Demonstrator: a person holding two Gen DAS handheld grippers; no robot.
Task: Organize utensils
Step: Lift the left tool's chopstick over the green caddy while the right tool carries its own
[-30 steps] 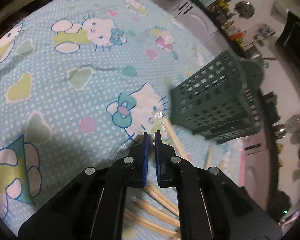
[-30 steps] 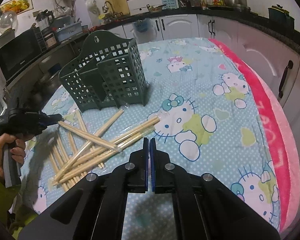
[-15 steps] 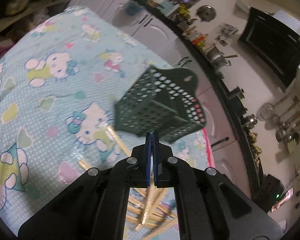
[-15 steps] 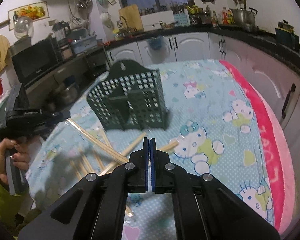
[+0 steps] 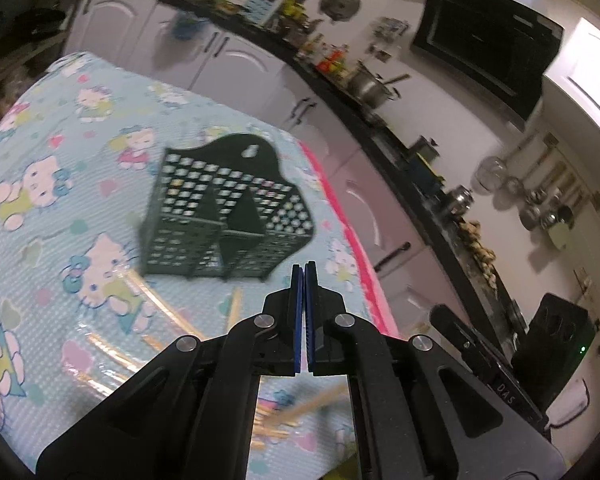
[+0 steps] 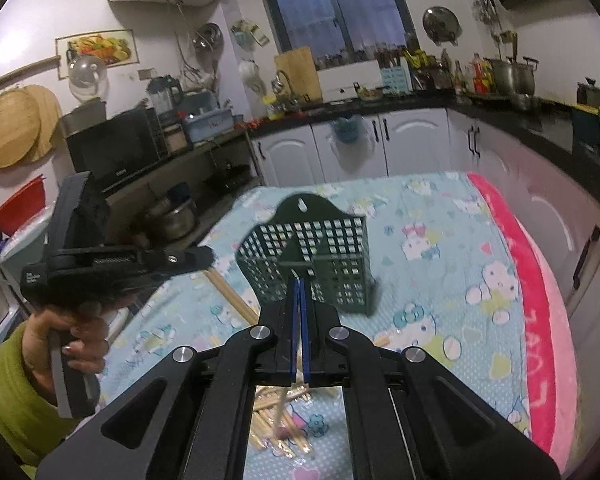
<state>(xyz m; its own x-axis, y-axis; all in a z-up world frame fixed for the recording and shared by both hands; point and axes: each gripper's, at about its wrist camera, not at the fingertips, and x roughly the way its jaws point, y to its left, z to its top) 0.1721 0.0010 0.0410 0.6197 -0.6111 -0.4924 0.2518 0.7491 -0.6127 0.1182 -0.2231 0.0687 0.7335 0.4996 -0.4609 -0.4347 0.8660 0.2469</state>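
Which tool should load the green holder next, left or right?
Right. The right tool seems shut on a chopstick, with the holder straight ahead. The left tool is shut on nothing visible.

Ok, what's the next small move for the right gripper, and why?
Probably ease the right gripper forward over the green utensil holder. It looks shut on a wrapped chopstick, whose tip sits just short of the holder's open top, and no utensils show inside the holder.
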